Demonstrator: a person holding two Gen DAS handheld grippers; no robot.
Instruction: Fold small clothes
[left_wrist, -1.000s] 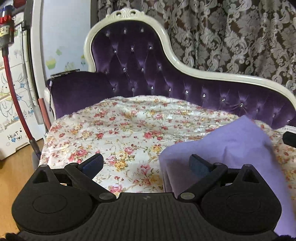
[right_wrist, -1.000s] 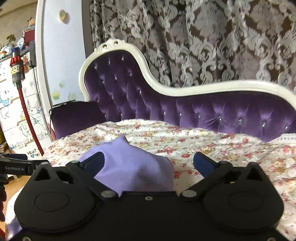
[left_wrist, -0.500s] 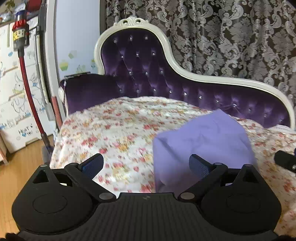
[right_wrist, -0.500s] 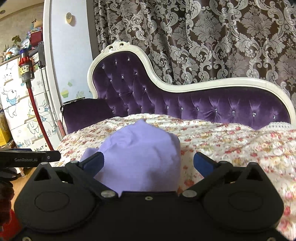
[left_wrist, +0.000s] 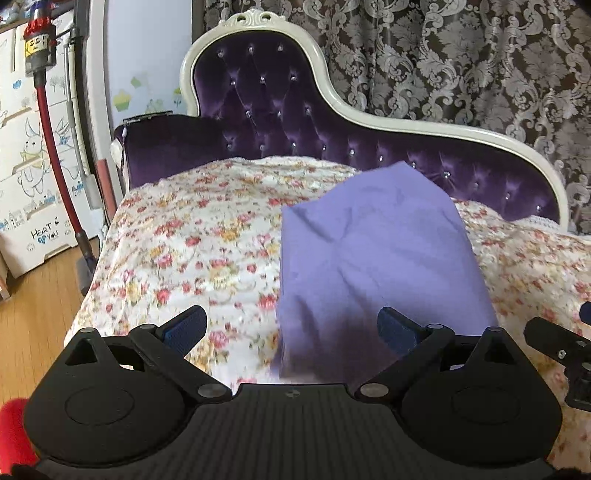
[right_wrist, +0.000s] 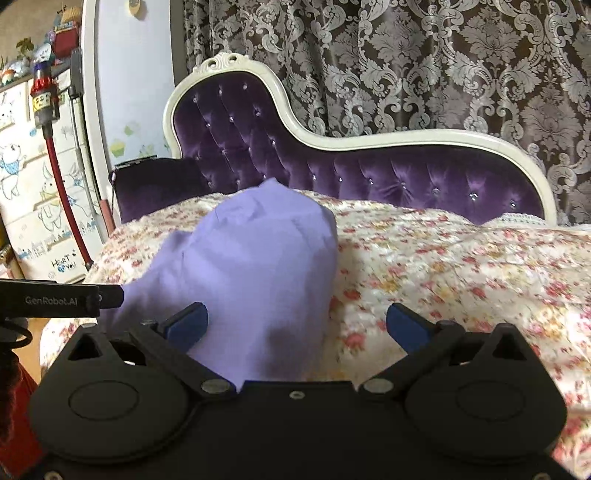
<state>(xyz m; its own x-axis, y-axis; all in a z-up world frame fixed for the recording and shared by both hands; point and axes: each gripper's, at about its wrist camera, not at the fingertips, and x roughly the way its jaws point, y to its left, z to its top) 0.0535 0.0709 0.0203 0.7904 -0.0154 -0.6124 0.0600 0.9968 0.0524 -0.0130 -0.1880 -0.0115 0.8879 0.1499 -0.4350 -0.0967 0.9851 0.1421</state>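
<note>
A lavender cloth (left_wrist: 376, 258) lies folded in a rumpled heap on the floral cover (left_wrist: 207, 236) of a purple couch. In the left wrist view it sits ahead and to the right, its near edge between my blue pads. My left gripper (left_wrist: 291, 328) is open with nothing held. In the right wrist view the same cloth (right_wrist: 255, 273) lies ahead and to the left, its near edge reaching down behind the gripper body. My right gripper (right_wrist: 295, 325) is open too, and no pad pinches the cloth. The other gripper's body shows at each view's edge.
The tufted purple couch back (right_wrist: 369, 173) with its white frame rises behind the cover. A patterned curtain (right_wrist: 406, 66) hangs beyond. At the left stand a red stick vacuum (left_wrist: 51, 129), white drawers with cartoon drawings (left_wrist: 26, 177) and wooden floor (left_wrist: 33, 317).
Both grippers have drawn back and risen from the couch, so more of the cover and floor shows. The cloth now lies farther ahead in both views. Both grippers stay open.
</note>
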